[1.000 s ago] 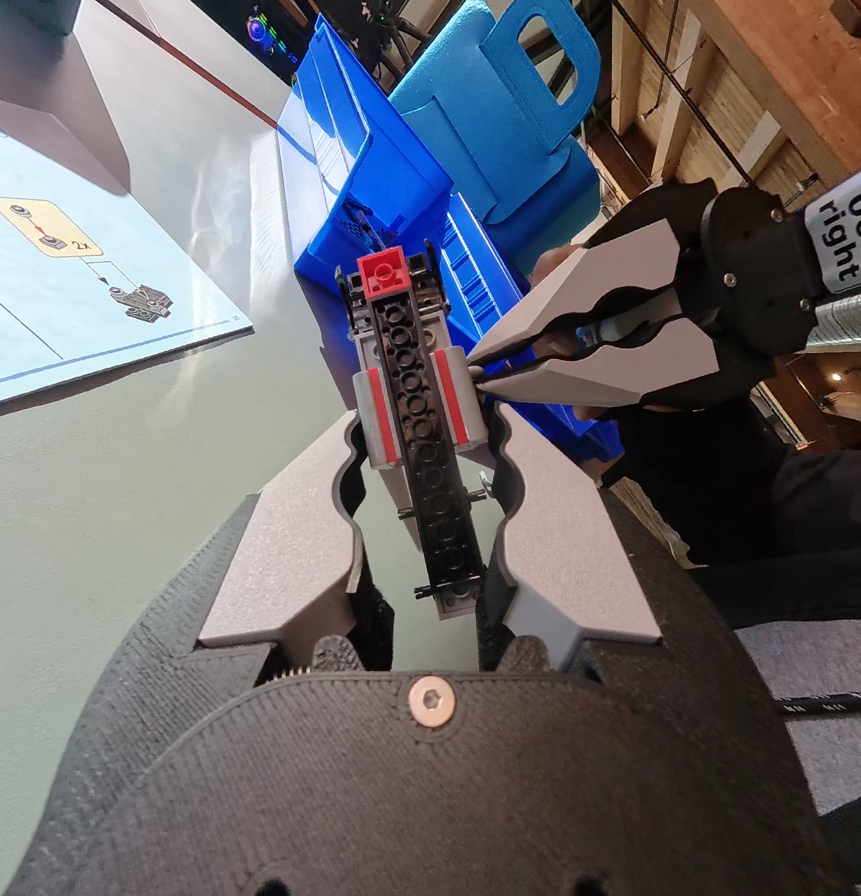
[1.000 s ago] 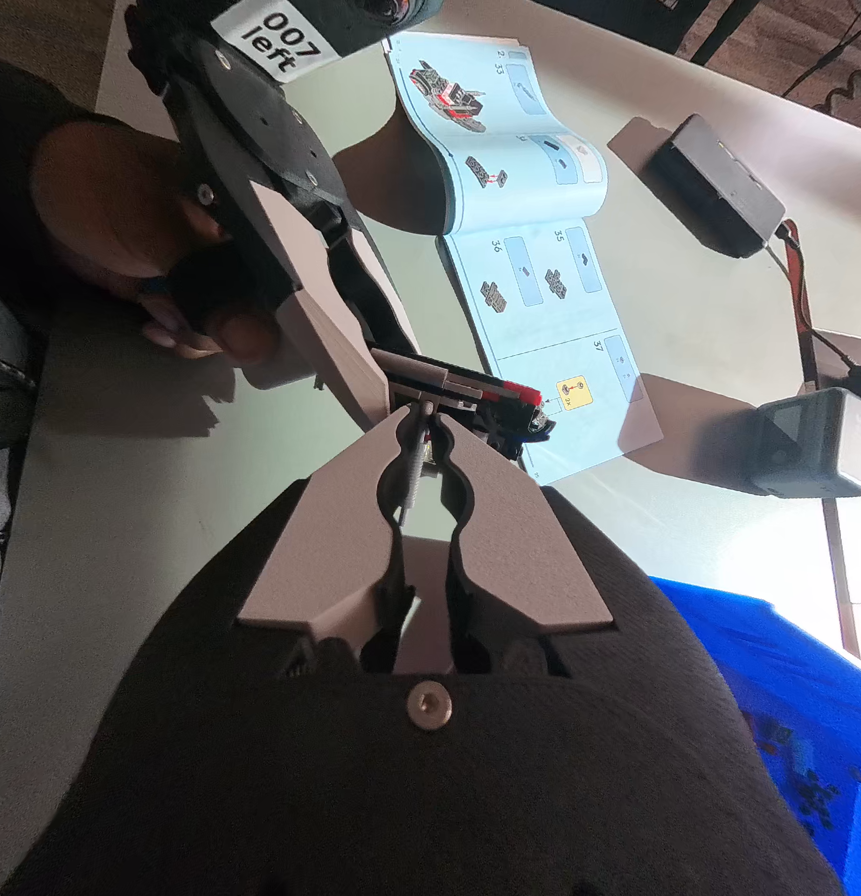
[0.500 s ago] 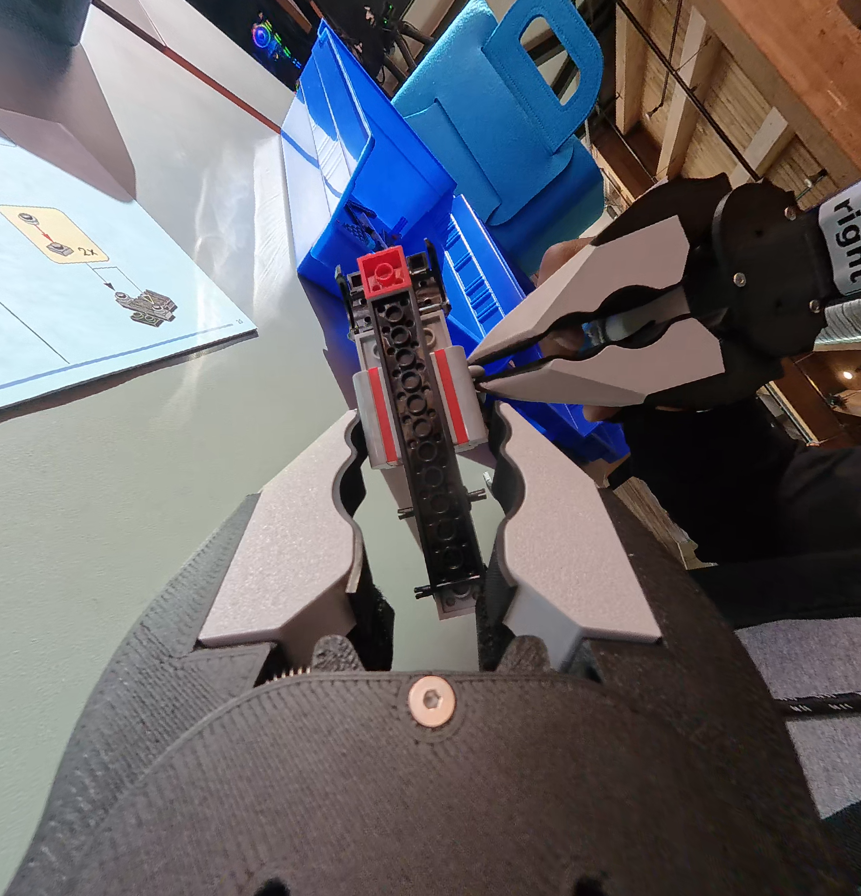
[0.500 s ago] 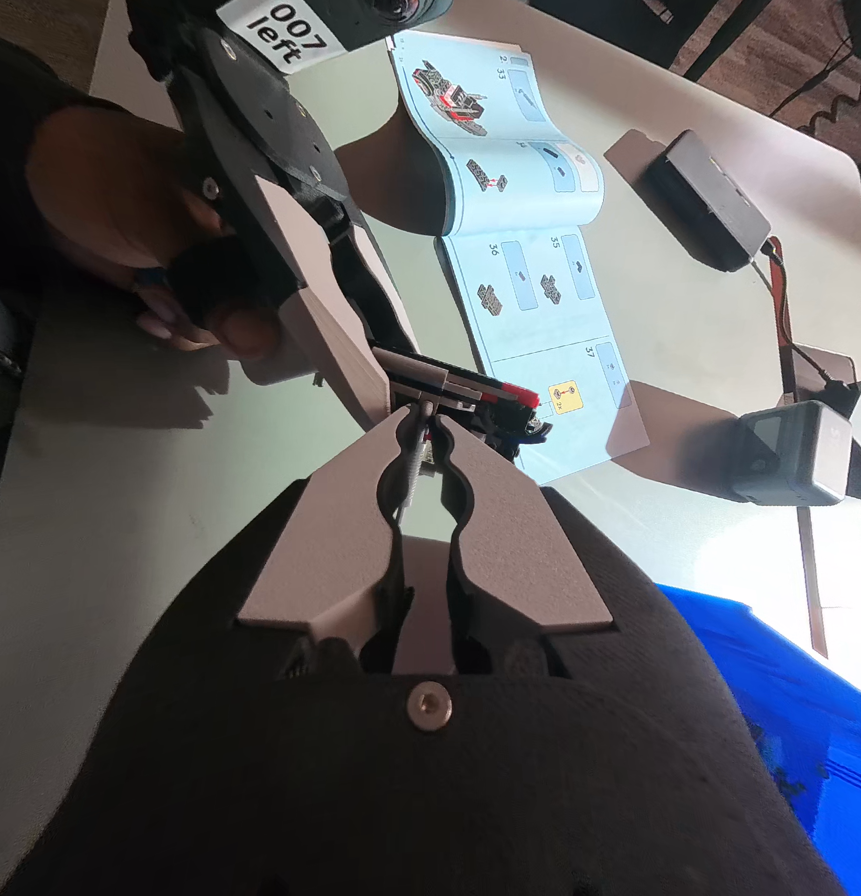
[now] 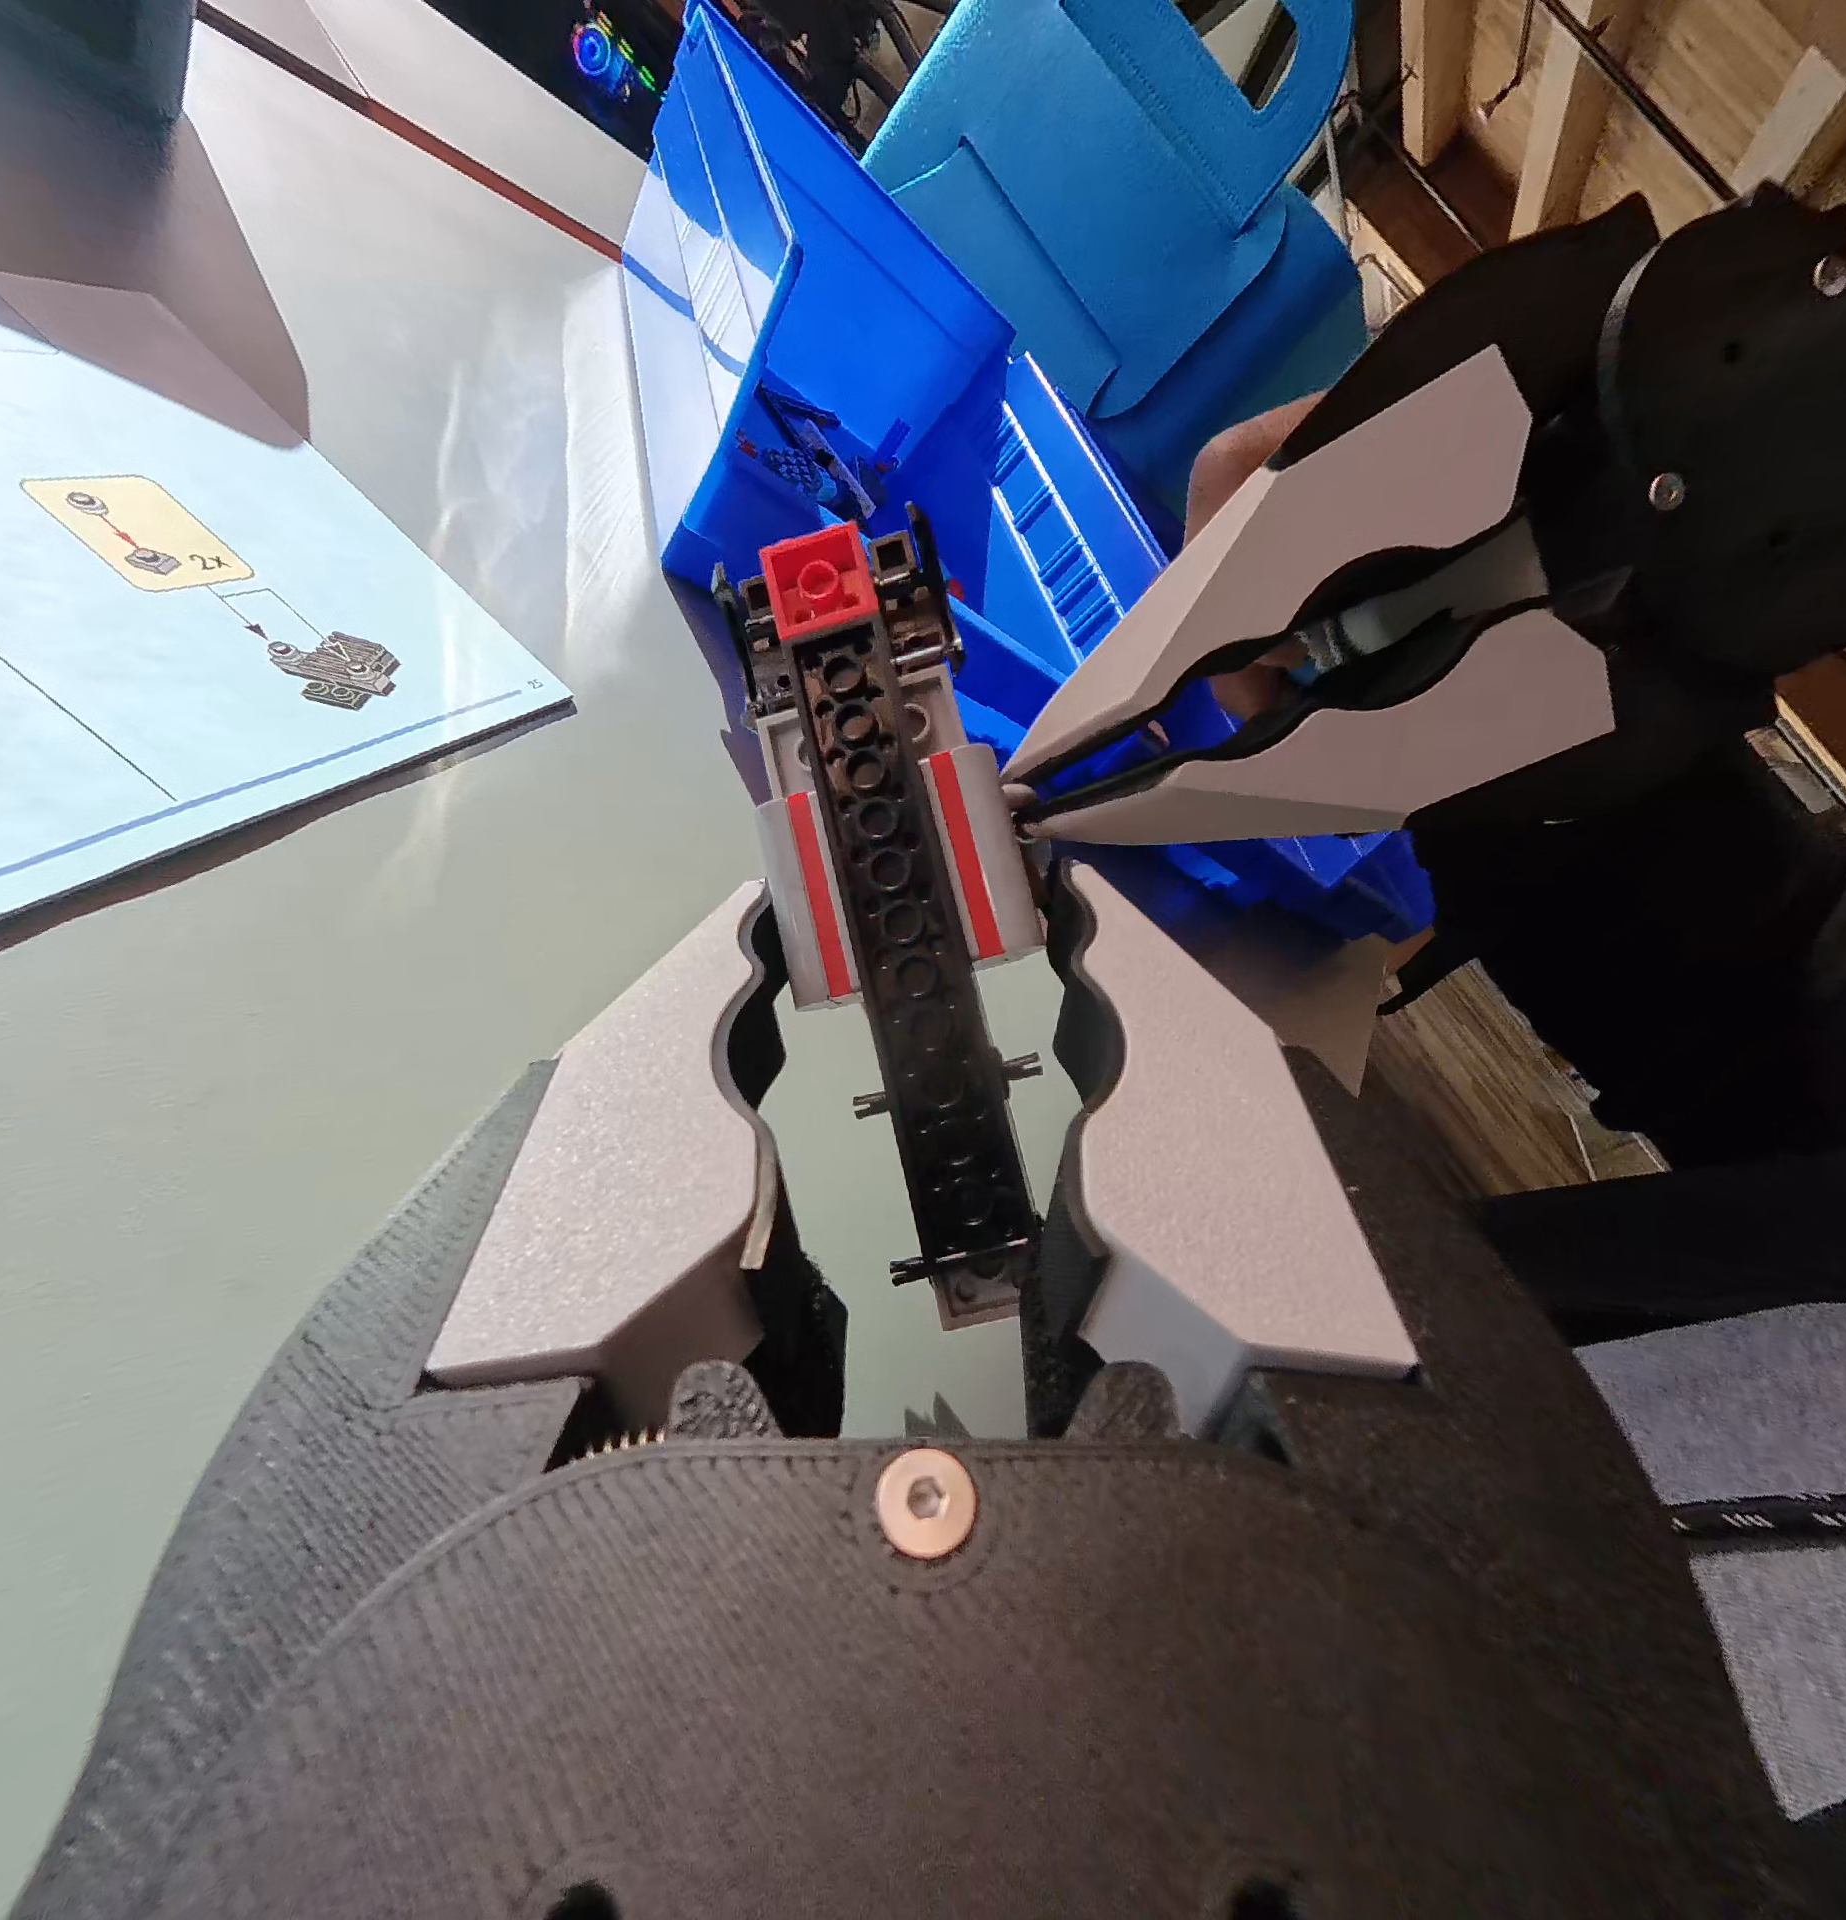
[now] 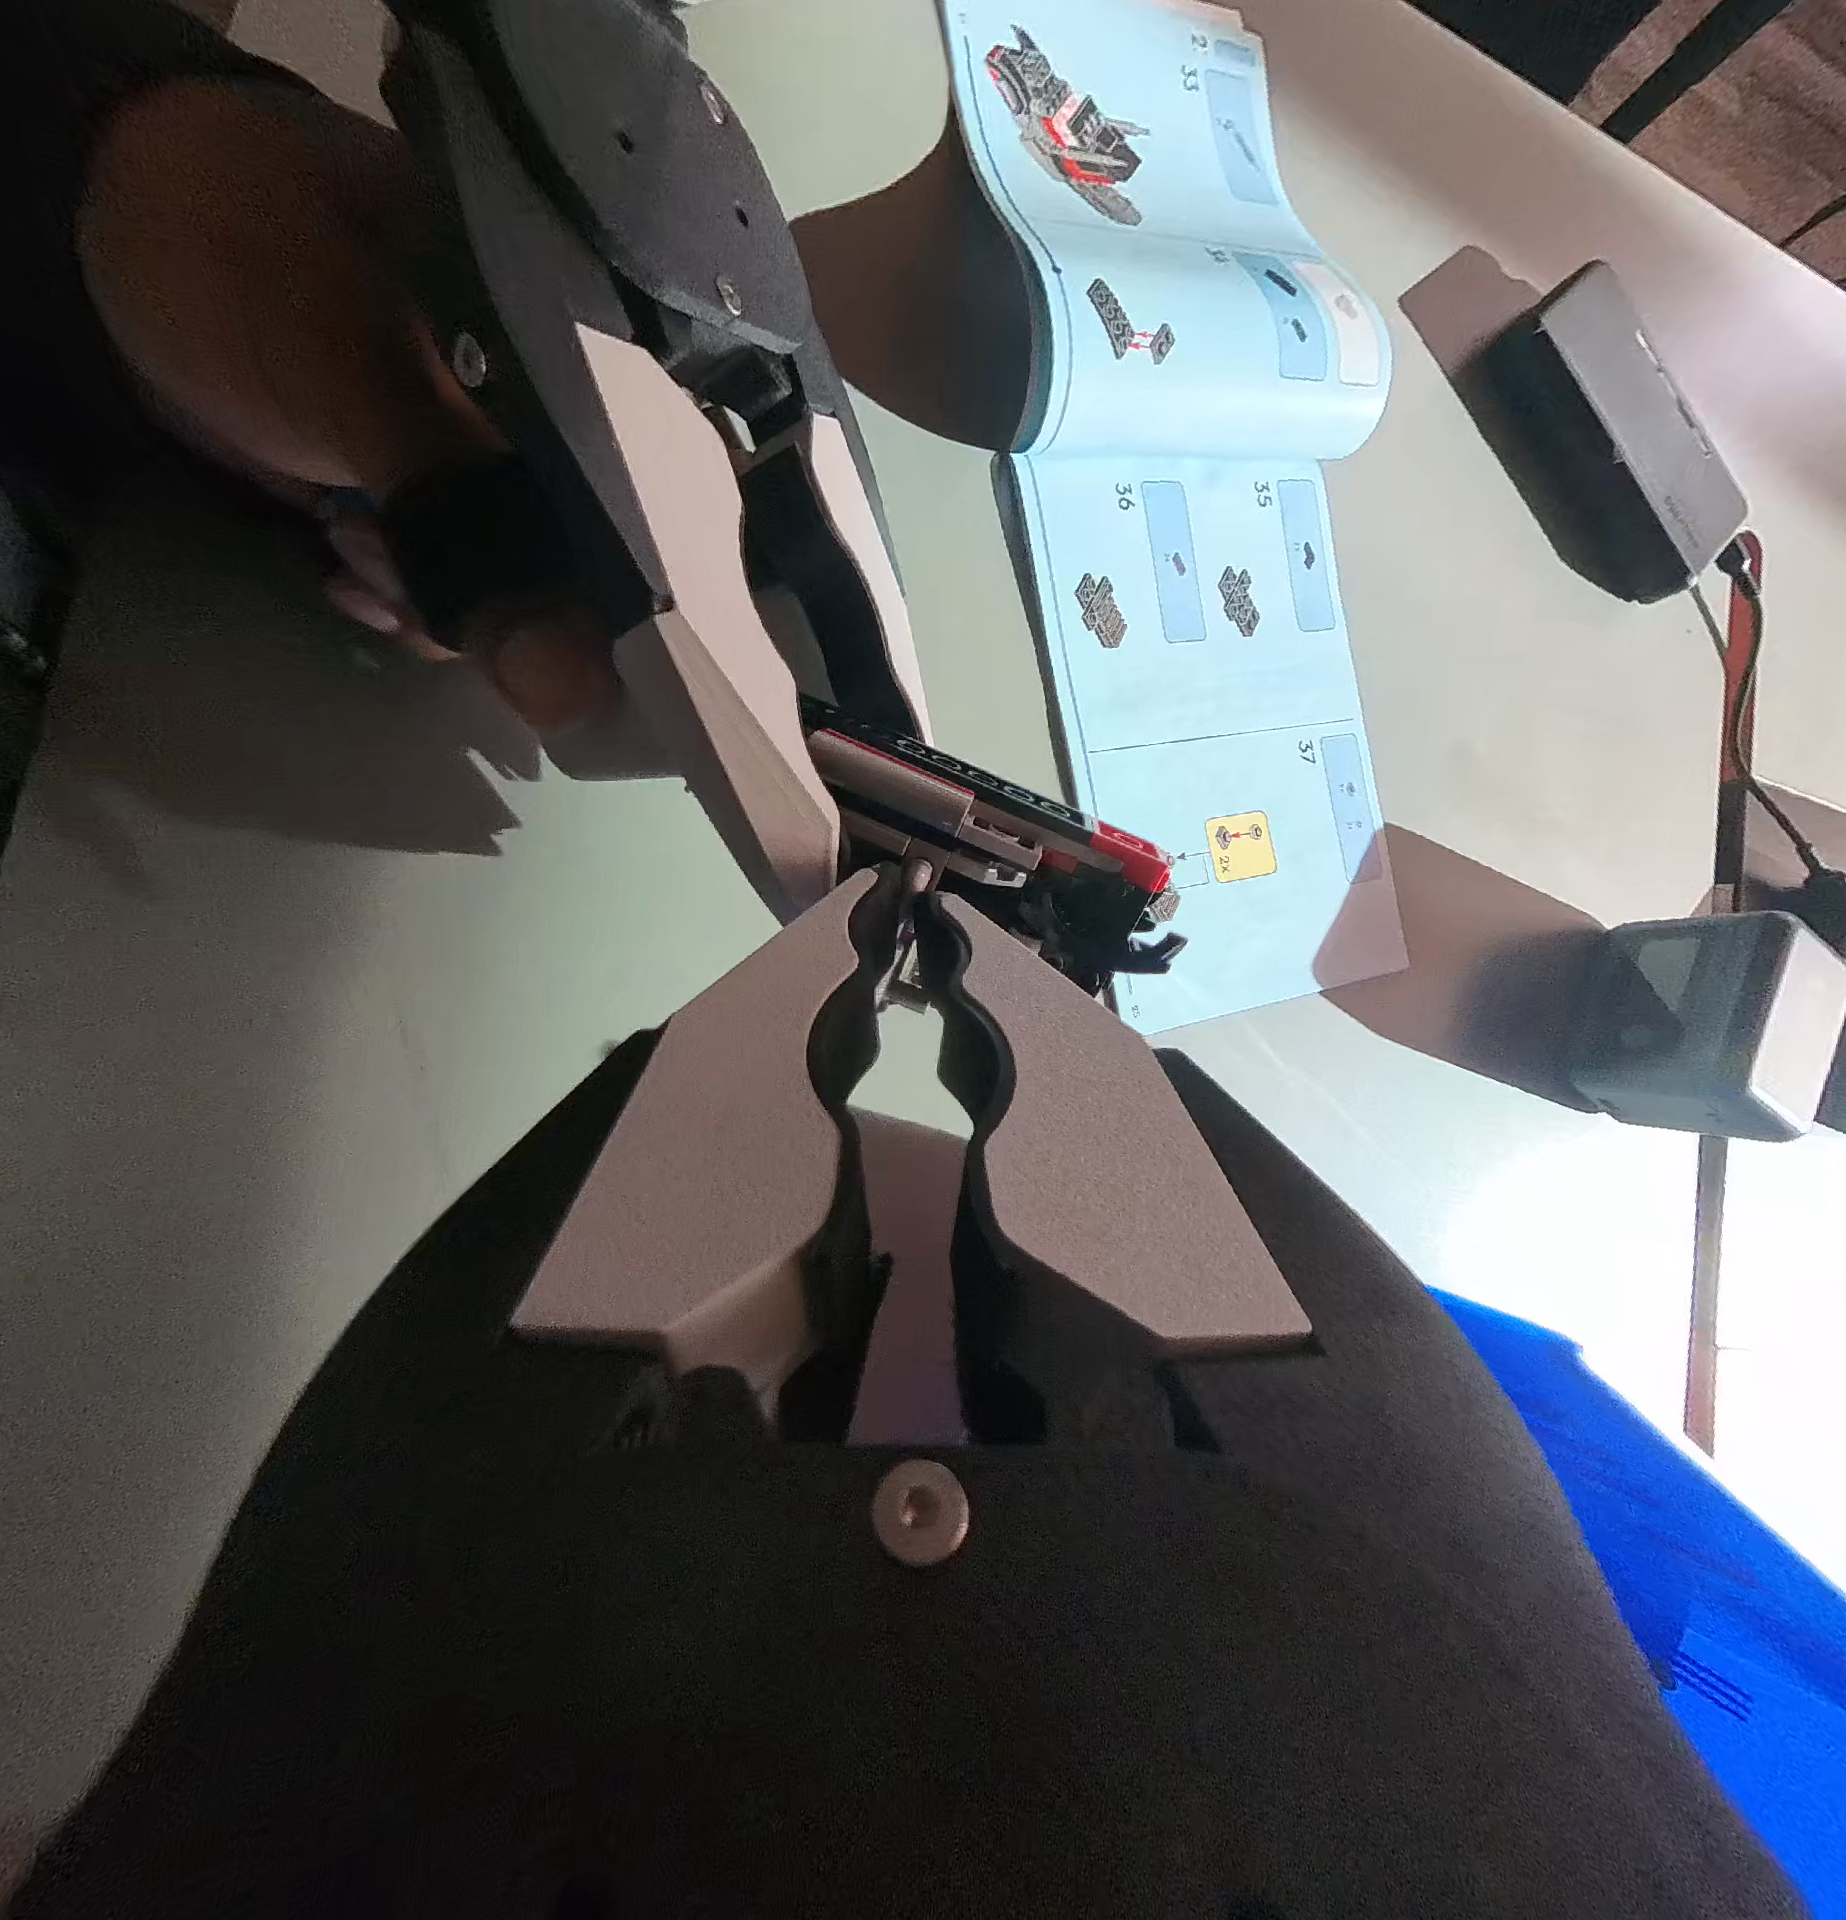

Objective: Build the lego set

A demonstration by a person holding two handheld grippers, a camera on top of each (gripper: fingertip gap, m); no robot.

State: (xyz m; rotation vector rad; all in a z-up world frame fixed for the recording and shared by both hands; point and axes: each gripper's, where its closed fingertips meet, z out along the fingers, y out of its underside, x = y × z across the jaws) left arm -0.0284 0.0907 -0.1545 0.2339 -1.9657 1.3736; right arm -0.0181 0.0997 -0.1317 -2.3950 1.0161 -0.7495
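Little has shifted over the past second: both grippers hold their places at the lego model, while the right wrist view has tilted so the instruction booklet (image 6: 1199, 582) sits slightly lower on the table (image 5: 171, 1091).

That pale grey-green table carries everything else. A blue plastic bin (image 5: 794, 343) stands at its far edge in the left wrist view, loose pieces lying inside, with a blue felt bag (image 5: 1085, 177) behind it. The booklet lies open toward the table's left side, one page curling up. In the right wrist view, a dark rectangular box (image 6: 1605, 436) with a cable lies beyond the booklet, and a small grey cube-shaped device (image 6: 1708, 1023) stands near the booklet's lower corner.

The left gripper (image 5: 908, 914) has its fingers clamped on the lego model (image 5: 877, 831), a long black studded beam with grey-and-red side panels and a red brick at its far tip, held in the air above the table. The right gripper (image 6: 903, 883) comes in from the model's side, its fingers pinched nearly together on a small grey pin (image 6: 921, 868) that touches the model's grey side panel. A person's hand (image 6: 275, 343) grips the left tool's handle.
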